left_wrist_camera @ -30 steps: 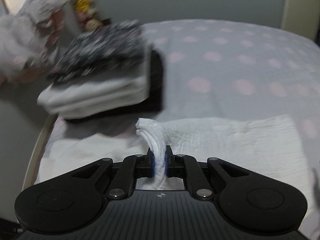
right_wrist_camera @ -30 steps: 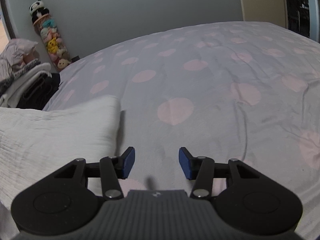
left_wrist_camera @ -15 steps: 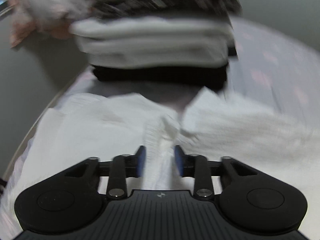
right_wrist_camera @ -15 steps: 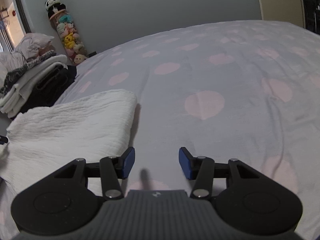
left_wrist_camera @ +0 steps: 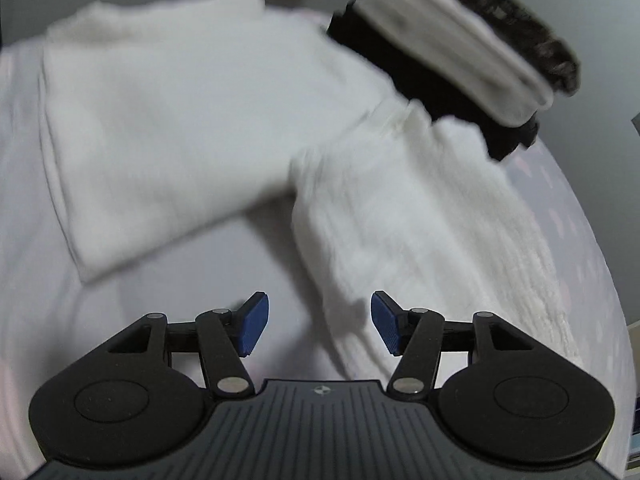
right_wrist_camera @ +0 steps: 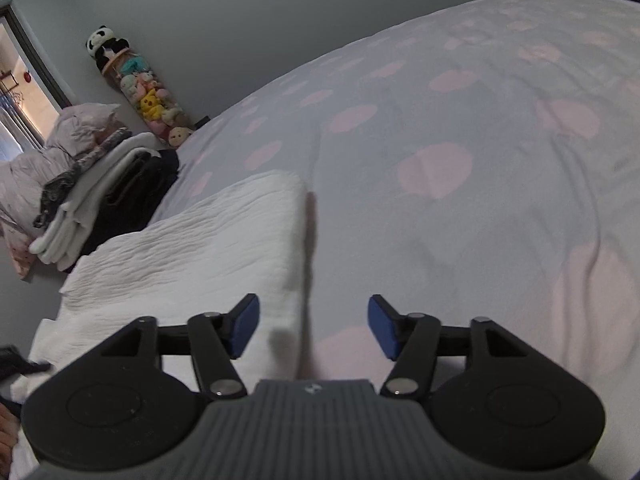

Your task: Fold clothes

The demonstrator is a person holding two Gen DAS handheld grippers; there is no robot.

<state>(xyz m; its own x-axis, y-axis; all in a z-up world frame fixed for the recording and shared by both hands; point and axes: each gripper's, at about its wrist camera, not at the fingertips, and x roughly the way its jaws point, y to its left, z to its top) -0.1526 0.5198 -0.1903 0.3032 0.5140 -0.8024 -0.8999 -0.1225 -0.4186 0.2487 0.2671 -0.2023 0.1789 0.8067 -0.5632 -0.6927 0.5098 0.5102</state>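
A white textured garment (left_wrist_camera: 420, 216) lies on the bed, folded over itself, with a smoother white part (left_wrist_camera: 168, 128) spread to its left. It also shows in the right wrist view (right_wrist_camera: 208, 248) at the left. My left gripper (left_wrist_camera: 318, 326) is open and empty just above the garment's near edge. My right gripper (right_wrist_camera: 312, 330) is open and empty over the garment's right edge, above the bedspread (right_wrist_camera: 480, 140).
A stack of folded clothes (left_wrist_camera: 460, 64), black, white and dark patterned, sits beyond the garment; it also shows in the right wrist view (right_wrist_camera: 100, 200). Crumpled bedding (right_wrist_camera: 52, 148) and a tube of plush toys (right_wrist_camera: 140, 88) stand by the wall.
My left gripper let go of the white garment's pinched edge, opened wide and swung left and down over it. My right gripper stayed open and drifted slightly toward the garment's right edge.
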